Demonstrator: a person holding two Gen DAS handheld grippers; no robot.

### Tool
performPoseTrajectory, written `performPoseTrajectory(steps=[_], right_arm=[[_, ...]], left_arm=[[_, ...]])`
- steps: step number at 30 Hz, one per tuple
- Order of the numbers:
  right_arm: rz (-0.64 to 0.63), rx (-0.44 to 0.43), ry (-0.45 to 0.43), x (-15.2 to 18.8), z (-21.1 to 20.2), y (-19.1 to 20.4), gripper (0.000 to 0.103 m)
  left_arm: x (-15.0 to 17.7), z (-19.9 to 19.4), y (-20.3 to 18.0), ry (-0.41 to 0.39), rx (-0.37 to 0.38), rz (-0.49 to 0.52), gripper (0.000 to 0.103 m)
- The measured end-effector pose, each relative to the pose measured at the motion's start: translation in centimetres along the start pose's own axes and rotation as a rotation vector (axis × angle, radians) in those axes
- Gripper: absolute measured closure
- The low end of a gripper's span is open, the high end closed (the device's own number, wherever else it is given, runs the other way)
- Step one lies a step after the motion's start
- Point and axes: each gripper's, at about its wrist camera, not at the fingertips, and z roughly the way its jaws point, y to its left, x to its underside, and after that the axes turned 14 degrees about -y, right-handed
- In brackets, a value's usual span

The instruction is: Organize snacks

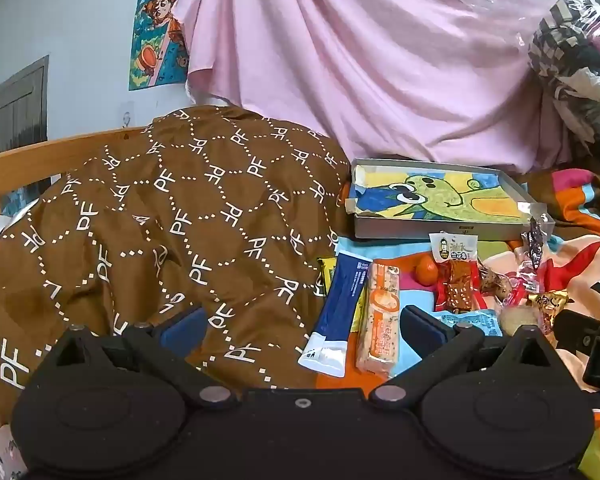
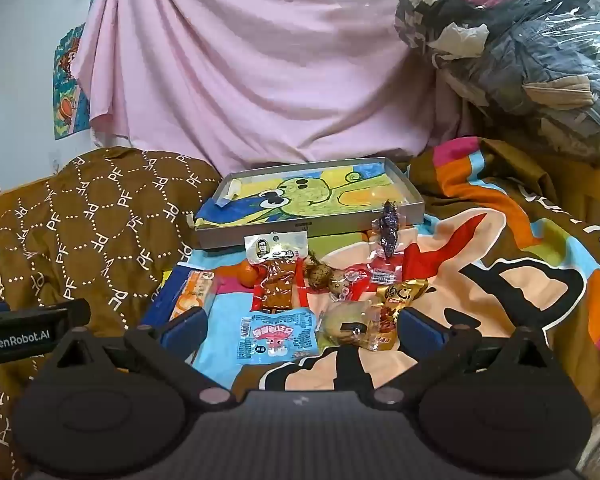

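Snacks lie scattered on a cartoon-print bedspread in front of a shallow grey box lined with a cartoon drawing. My left gripper is open and holds nothing; a blue-and-white packet and an orange bar lie ahead between its fingers. My right gripper is open too, hovering before a light-blue packet, a red-brown tofu pack, a gold-wrapped snack and a pale bun. A small orange sits beside the tofu pack. A dark purple wrapped piece leans on the box's front wall.
A brown PF-patterned quilt is heaped on the left against a wooden bed rail. A pink sheet hangs behind. A clear bag of clothes sits at the back right. The left gripper's body shows at the right wrist view's left edge.
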Motion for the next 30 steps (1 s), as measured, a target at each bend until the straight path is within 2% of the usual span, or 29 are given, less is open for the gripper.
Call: performPoseTrajectory(steps=[30], right_arm=[[-0.009,0.0,0.011,0.06,0.11,0.4,0.0]], left_arm=[[0.36,0.1,0.11,0.01,0.009,-0.003,0.001]])
